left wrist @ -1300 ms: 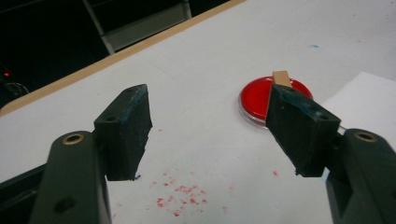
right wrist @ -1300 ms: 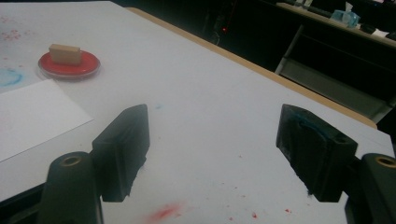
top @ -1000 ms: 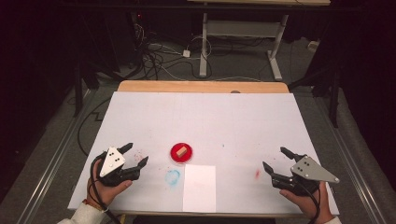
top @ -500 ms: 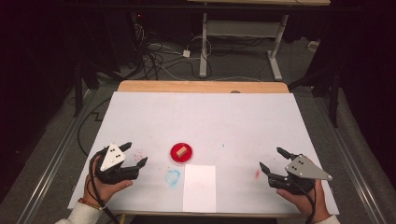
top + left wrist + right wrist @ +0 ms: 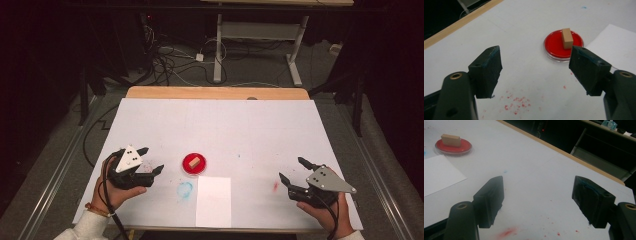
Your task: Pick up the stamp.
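A small wooden block lies on a round red ink pad near the table's front middle. A white sheet of paper lies just in front of the pad. My left gripper stands open left of the pad, its jaws wide apart and empty, pointing toward it. At the front right, my right gripper is held open and empty, pointing left over the bare white table cover.
The white table cover carries a blue ink smudge, a red smear and red specks. A wooden strip edges the far side. Cables and a desk frame lie on the floor beyond.
Both hands have shifted slightly: the left gripper edged a little right toward the pad, the right gripper drifted slightly left. Both stay open; pad, block and paper are unmoved.
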{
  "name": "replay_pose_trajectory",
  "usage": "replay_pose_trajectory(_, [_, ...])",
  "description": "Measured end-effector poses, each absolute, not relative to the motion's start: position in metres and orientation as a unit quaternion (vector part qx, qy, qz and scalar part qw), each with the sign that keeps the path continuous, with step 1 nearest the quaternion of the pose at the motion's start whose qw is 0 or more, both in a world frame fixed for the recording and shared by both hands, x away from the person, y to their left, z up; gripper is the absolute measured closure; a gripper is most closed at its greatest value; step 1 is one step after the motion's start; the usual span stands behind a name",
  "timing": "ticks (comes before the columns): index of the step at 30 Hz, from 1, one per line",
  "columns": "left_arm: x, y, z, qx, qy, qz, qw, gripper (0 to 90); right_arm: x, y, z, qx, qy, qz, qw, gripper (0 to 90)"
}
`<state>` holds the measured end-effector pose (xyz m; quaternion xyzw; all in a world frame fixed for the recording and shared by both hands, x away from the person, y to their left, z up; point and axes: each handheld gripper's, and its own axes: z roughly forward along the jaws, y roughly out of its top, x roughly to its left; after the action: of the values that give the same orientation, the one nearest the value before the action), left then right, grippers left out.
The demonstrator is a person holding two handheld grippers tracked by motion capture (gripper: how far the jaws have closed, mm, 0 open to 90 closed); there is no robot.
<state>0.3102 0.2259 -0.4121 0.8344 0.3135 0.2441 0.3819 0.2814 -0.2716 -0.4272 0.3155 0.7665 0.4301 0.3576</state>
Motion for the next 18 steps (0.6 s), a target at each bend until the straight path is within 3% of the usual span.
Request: replay_pose_trajectory(18, [0.332, 0.200, -0.412, 0.859, 0.296, 0.218, 0.357, 26.9, 0.289, -0.268, -0.431, 0.318, 0.775, 0.418, 0.351, 26.3])
